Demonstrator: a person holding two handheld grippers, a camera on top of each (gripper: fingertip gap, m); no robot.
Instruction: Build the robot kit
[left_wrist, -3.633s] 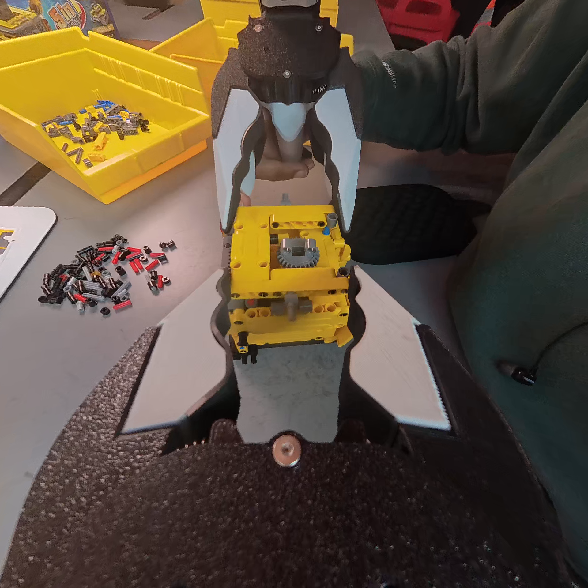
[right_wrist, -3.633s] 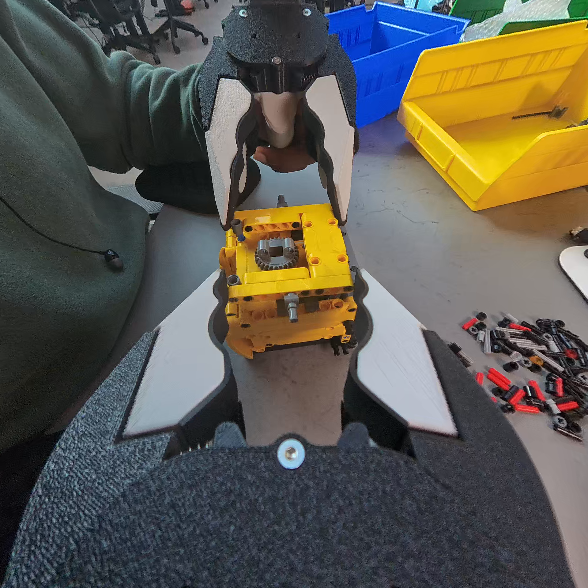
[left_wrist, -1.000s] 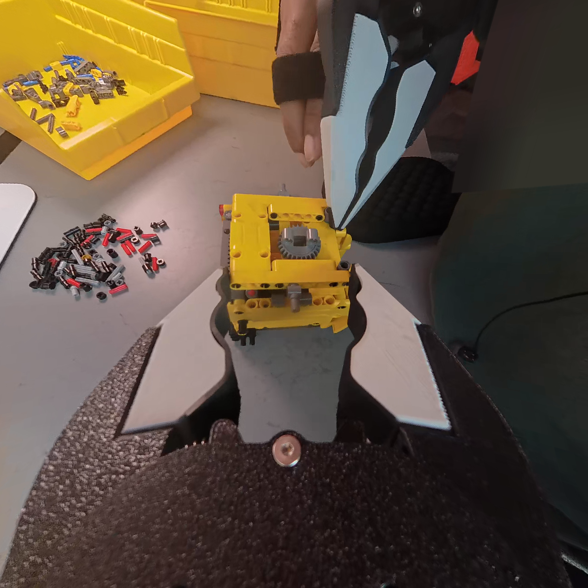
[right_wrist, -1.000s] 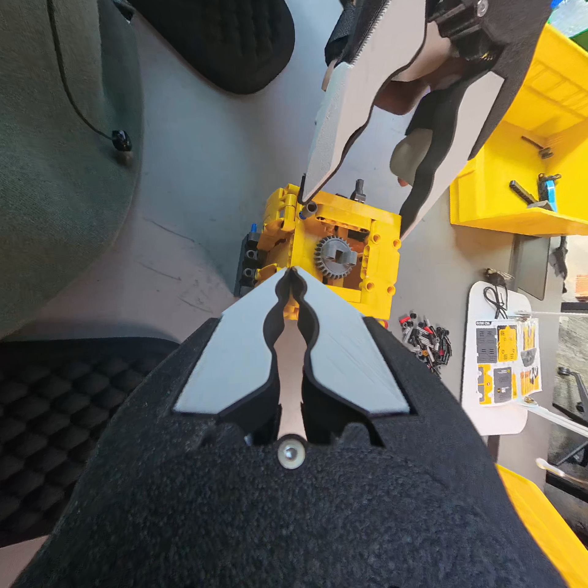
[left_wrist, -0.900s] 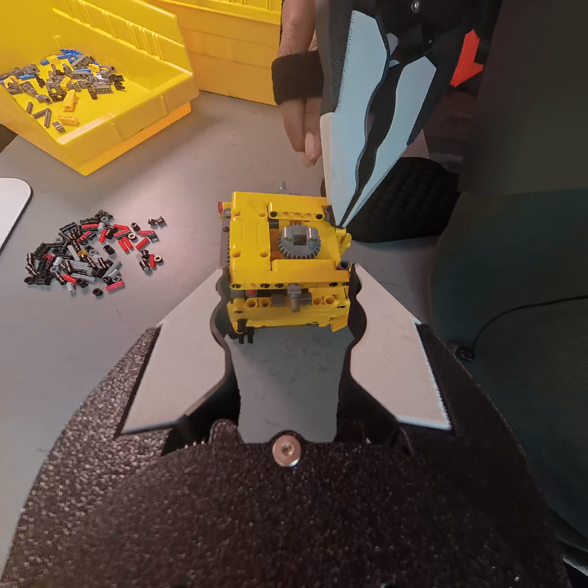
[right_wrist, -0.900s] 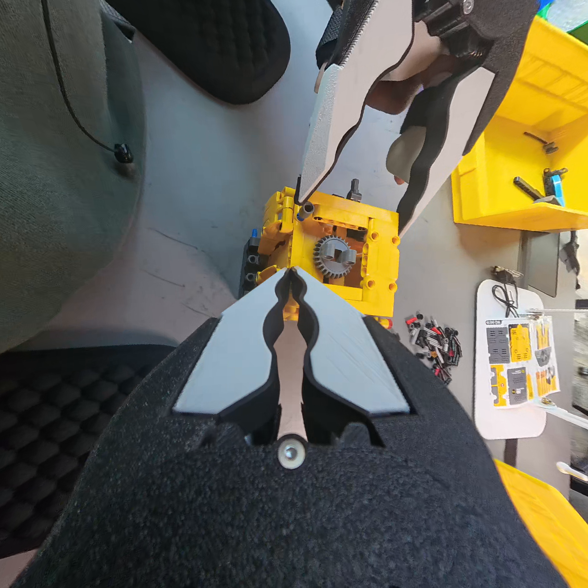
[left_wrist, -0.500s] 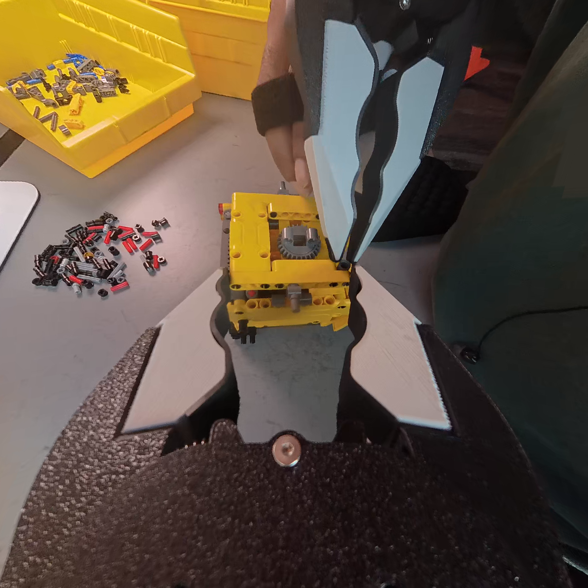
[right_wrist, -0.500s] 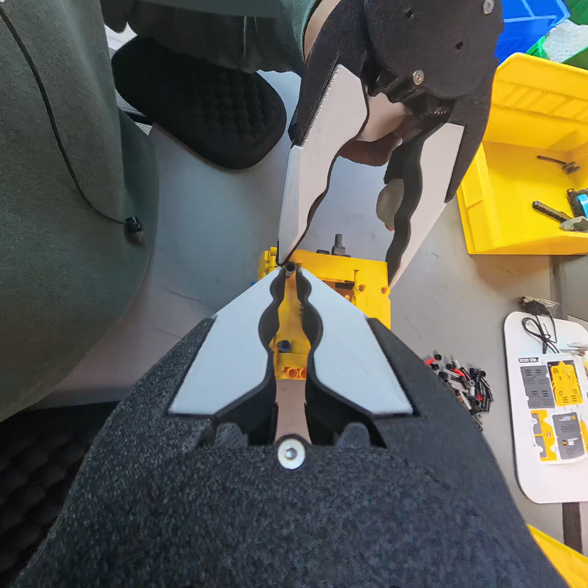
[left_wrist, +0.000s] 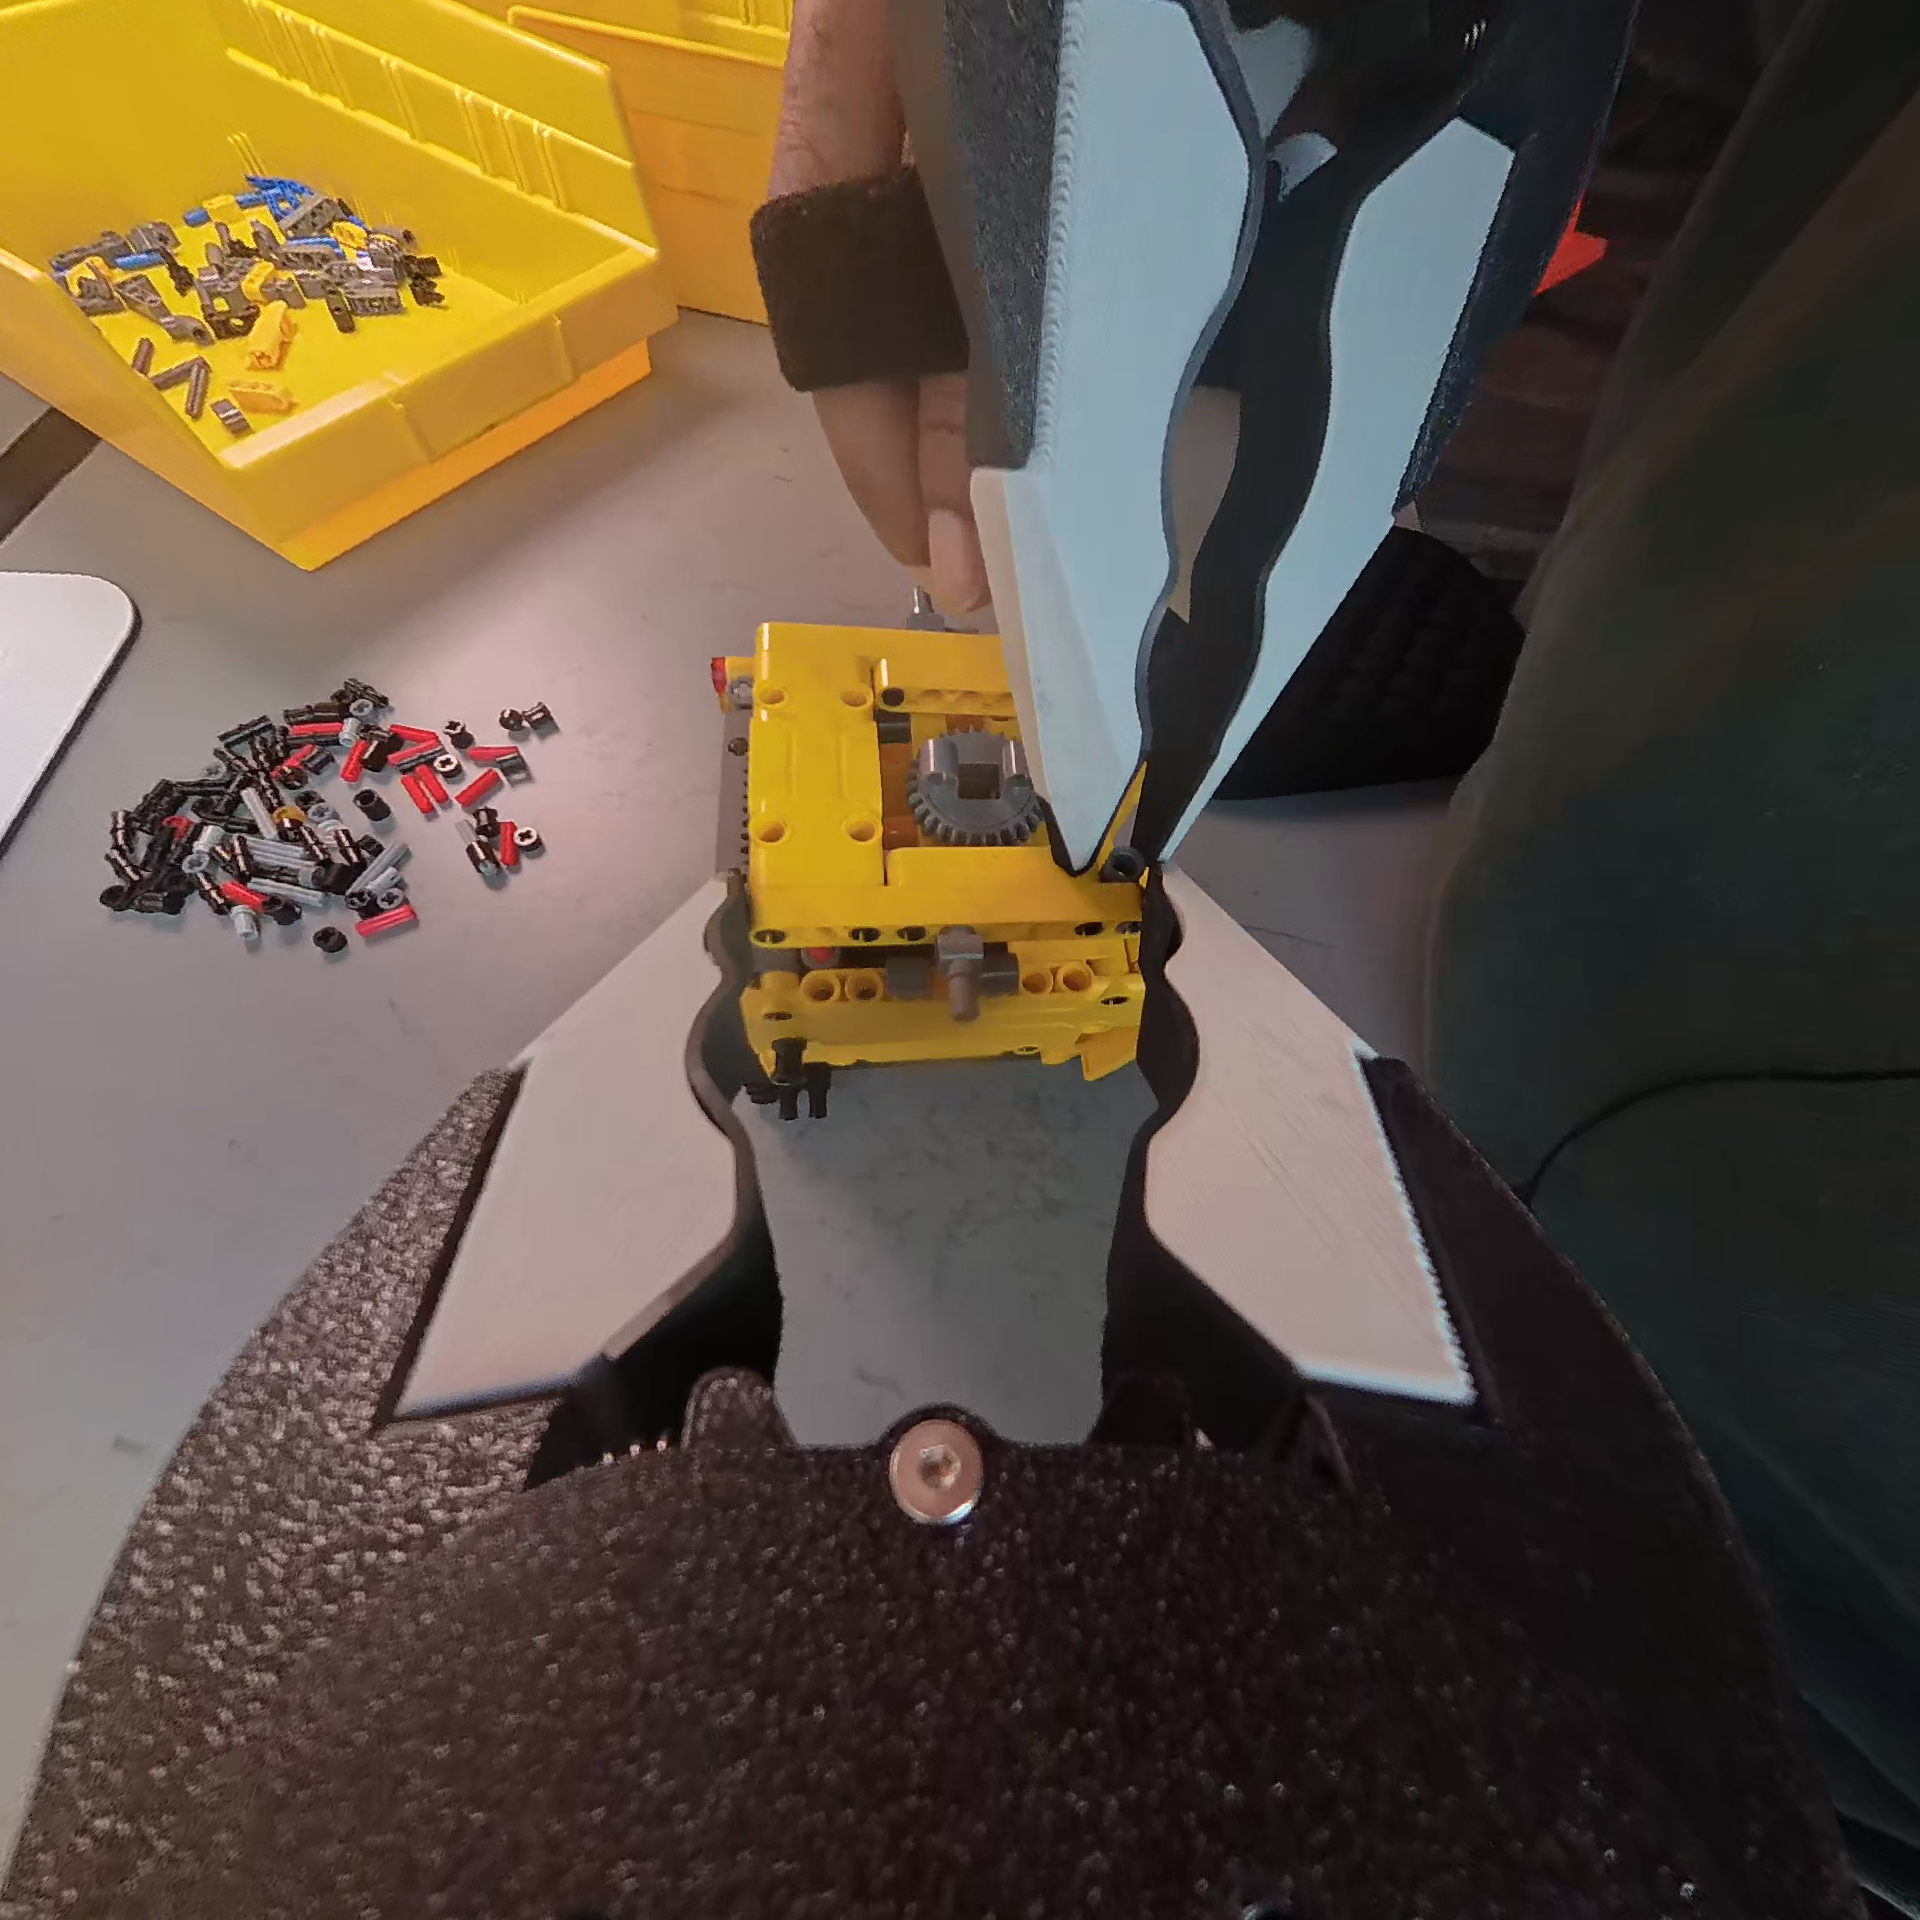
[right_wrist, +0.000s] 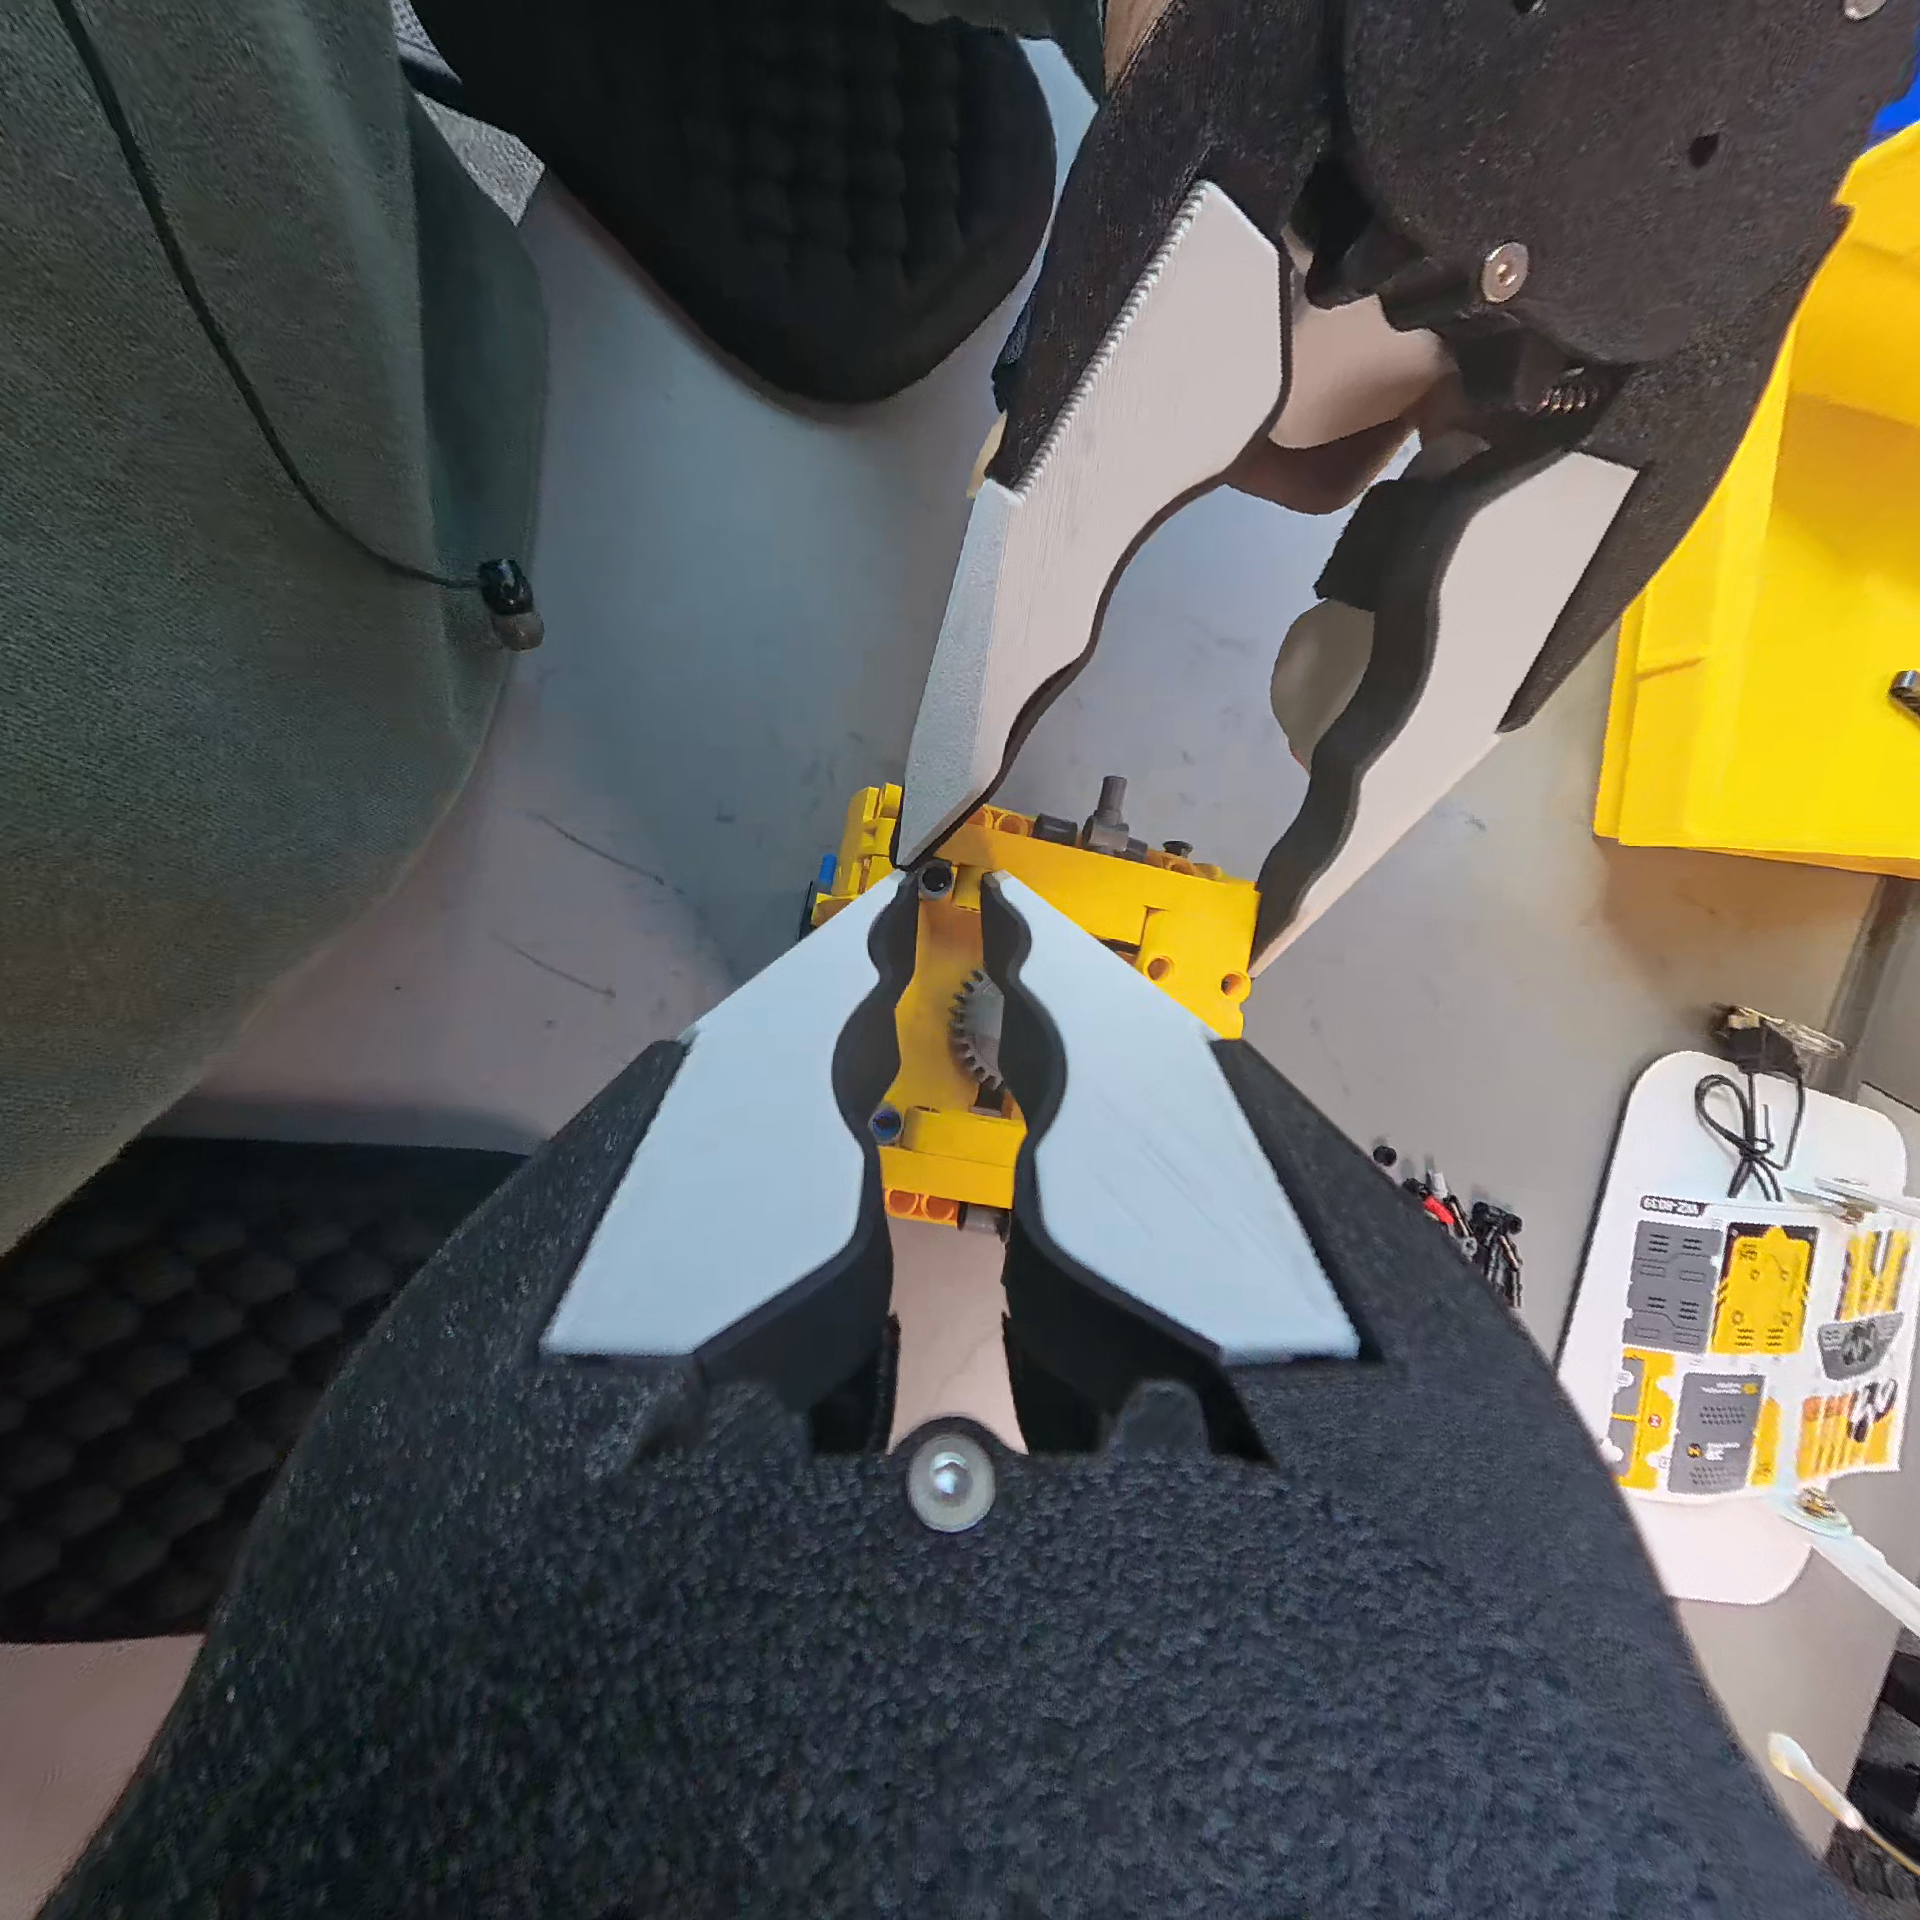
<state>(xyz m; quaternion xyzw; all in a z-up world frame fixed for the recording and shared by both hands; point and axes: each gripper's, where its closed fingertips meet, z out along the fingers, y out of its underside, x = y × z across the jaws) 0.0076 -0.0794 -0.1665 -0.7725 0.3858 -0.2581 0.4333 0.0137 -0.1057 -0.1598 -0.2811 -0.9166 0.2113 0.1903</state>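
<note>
A yellow brick assembly (left_wrist: 831, 769) with a grey gear (left_wrist: 971, 790) on top stands on the grey table. My left gripper (left_wrist: 940, 914) is shut on its two sides; in the right wrist view (right_wrist: 1081, 909) it reaches down onto the assembly (right_wrist: 1122, 883). My right gripper (right_wrist: 943, 881) comes from above, as the left wrist view (left_wrist: 1120, 860) shows. Its jaws stand a narrow gap apart, astride a small dark pin (right_wrist: 933, 881) that sticks up at the assembly's corner. The left fingertip (right_wrist: 894, 894) touches the pin; a slit shows on the other side.
A pile of small black, red and grey pins (left_wrist: 312, 821) lies left of the assembly. A yellow bin (left_wrist: 436, 416) with loose parts stands behind it. There is also a white printed card (right_wrist: 1745, 1299), a black foam pad (left_wrist: 1382, 686) and a person's green sleeve (right_wrist: 208, 520). Both grippers' tips are close together, under 4 cm apart. From the left gripper's tips to the white printed card (right_wrist: 1745, 1299) is close to 35 centimetres.
The right gripper let go of the assembly's far end, swung above it and came down on the corner pin, its jaws parting slightly. The left gripper kept its hold.
</note>
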